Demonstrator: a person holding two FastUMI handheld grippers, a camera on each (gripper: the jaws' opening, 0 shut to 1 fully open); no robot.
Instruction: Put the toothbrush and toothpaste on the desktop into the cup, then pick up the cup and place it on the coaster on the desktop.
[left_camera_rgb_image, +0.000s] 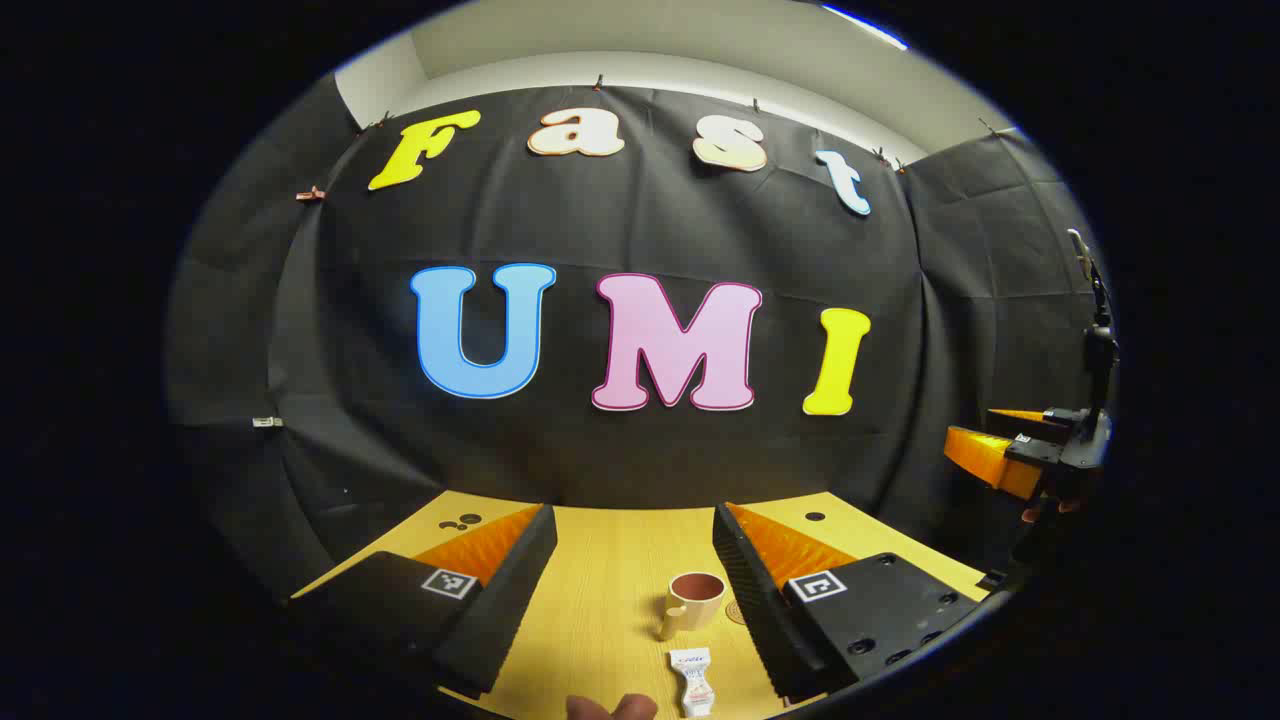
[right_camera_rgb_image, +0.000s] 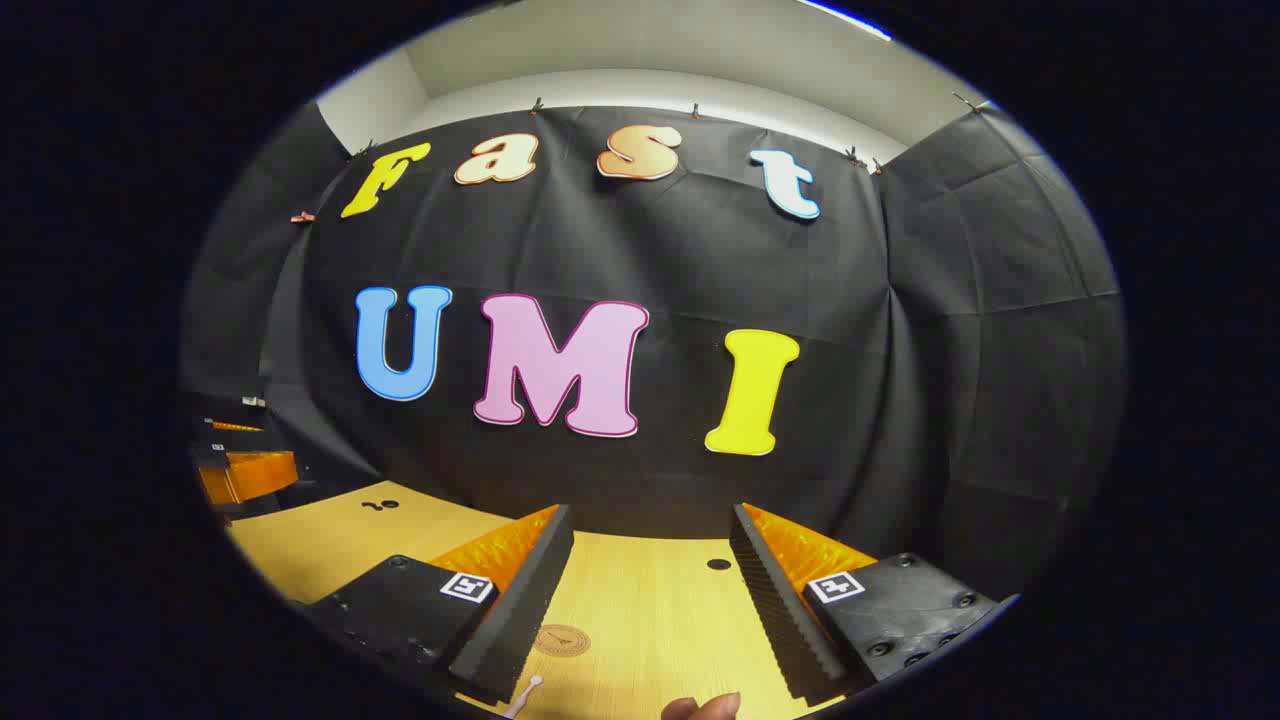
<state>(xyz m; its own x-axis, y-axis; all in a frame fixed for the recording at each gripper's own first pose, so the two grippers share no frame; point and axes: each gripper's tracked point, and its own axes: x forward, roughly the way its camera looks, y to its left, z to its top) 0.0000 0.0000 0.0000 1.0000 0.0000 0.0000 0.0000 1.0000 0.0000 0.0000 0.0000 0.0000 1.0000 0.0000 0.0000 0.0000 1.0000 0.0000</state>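
Both grippers hang open and empty above the desk (right_camera_rgb_image: 650, 620). Between the fingers of the left gripper (left_camera_rgb_image: 635, 590) stands the cup (left_camera_rgb_image: 694, 600), upright with its handle toward the camera; the toothpaste (left_camera_rgb_image: 692, 680) lies just nearer. The right gripper (right_camera_rgb_image: 650, 600) looks down on the coaster (right_camera_rgb_image: 561, 640), with what may be the toothbrush (right_camera_rgb_image: 524, 695) tip at the lower edge. The toothpaste looks light and soft – pinch it mid-body, gently. The cup is likely rigid and smooth – grip its wall or handle firmly
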